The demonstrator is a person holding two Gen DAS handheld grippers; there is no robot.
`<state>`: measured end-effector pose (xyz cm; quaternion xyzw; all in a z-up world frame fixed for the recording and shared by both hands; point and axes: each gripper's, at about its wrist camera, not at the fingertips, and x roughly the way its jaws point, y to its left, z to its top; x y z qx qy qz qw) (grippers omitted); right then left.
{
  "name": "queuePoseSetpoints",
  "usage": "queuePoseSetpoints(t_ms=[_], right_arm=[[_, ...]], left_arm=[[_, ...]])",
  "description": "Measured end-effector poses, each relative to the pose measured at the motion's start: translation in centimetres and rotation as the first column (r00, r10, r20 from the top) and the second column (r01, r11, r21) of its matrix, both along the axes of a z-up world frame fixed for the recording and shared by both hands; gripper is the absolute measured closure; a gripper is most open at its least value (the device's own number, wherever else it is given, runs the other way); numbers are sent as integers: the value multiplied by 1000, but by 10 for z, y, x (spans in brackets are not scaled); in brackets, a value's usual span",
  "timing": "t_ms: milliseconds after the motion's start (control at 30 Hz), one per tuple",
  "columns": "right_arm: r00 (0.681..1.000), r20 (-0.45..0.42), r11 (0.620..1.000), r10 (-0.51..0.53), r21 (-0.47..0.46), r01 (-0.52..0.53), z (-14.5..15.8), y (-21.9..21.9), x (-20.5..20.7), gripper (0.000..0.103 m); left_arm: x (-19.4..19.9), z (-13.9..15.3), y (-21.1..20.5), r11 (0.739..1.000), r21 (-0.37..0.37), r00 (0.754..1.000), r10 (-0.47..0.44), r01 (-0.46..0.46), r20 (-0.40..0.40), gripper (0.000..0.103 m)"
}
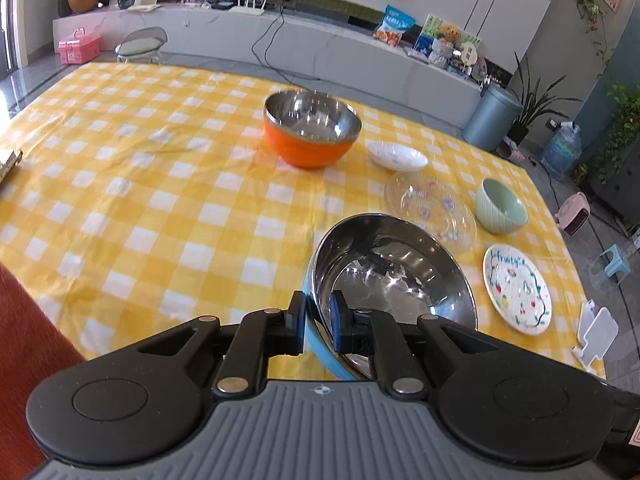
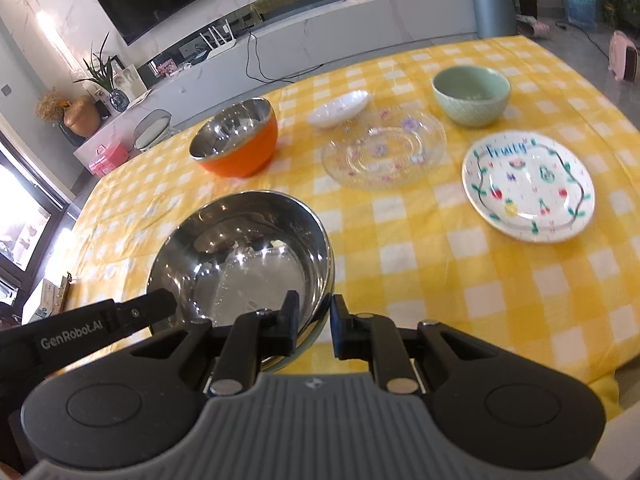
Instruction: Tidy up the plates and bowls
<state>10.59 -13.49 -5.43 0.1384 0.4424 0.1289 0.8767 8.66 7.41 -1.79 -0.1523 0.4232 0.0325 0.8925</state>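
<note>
1. Blue-walled steel bowl (image 1: 394, 276) hangs tilted above the near part of the yellow checked tablecloth (image 1: 140, 200), held by its rim from two sides.
2. Left gripper (image 1: 318, 322) is clamped narrow on the bowl's near rim, one pad on the blue outside and one on the shiny inside.
3. Right gripper (image 2: 315, 320) pinches the rim at the bowl's other side the same way; the left gripper's dark finger shows at the bowl's far left edge in the right wrist view.
4. Orange bowl (image 1: 312, 130), also steel inside, stands upright farther back on the cloth, well apart from the held bowl.
5. Small white dish (image 1: 397, 156) lies just right of the orange bowl.
6. Clear glass plate (image 2: 384, 152) with small flower marks lies flat between the white dish and the fruit-painted plate (image 2: 528, 186).
7. Green bowl (image 2: 471, 95) stands upright beside the glass plate.
</note>
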Motion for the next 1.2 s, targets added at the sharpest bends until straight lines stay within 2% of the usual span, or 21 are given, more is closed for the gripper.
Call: queuePoseSetpoints(t_ms=[400,800,933,1000,1033,1200], right_arm=[[1000,-13,1000,16,0,-16,-17,-3,-4,89],[999,-33,1000,16,-4,-17,-23,-2,-2,90],[999,-39,1000,19,12,-19,-23,-4,-1,85],[1000,-28,1000,14,10,-14,-21,-4,-3,76],[1000,-20,1000,9,9,-9,-19,-5,-3,66],[1000,25,1000,-15,3,15,-9,-7,-6,53]], left_arm=[[-1,-26,-7,999,36,997,6,-4,-74,90],[-1,-29,-5,1000,27,997,4,-2,-73,90],[-2,-29,-4,1000,15,997,9,-8,-71,86],[-3,-26,-4,1000,23,998,9,-8,-59,80],[-4,-23,-4,1000,20,999,10,-9,-52,76],[-6,-7,-5,999,51,1000,17,-17,-5,67]])
